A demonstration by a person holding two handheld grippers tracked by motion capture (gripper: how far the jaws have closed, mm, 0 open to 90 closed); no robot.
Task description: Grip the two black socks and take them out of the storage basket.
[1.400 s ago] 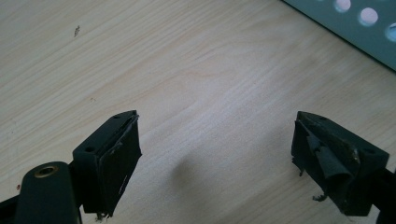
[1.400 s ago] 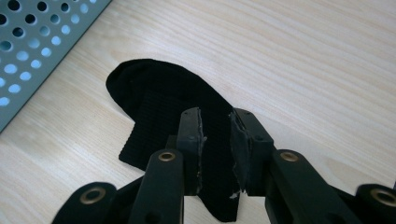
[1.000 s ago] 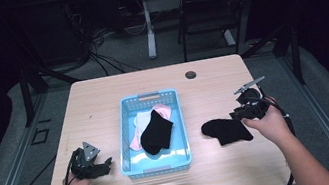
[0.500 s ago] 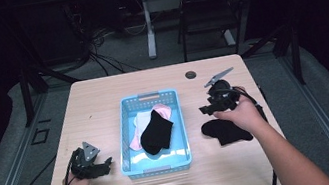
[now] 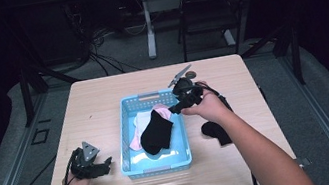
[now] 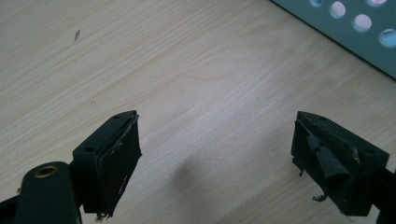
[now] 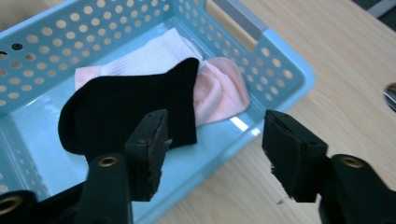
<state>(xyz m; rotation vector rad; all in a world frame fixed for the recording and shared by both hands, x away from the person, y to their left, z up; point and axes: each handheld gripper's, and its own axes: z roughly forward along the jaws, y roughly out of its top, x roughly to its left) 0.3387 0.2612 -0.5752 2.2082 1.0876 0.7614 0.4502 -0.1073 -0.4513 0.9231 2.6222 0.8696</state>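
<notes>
The right tool (image 5: 178, 106), jaws apart, is hovering over the blue basket's (image 5: 158, 163) far right rim. A black sock (image 7: 126, 112) is lying on pink socks (image 7: 219, 91) inside. Another black sock (image 5: 214, 131), partly hidden, is lying toward the desk's (image 5: 97, 93) right edge. The left tool (image 5: 100, 166), jaws apart, is resting near the front left corner.

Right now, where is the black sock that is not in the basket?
In the high view, the black sock lies on the table, right of the blue basket, partly hidden under the person's right forearm.
</notes>
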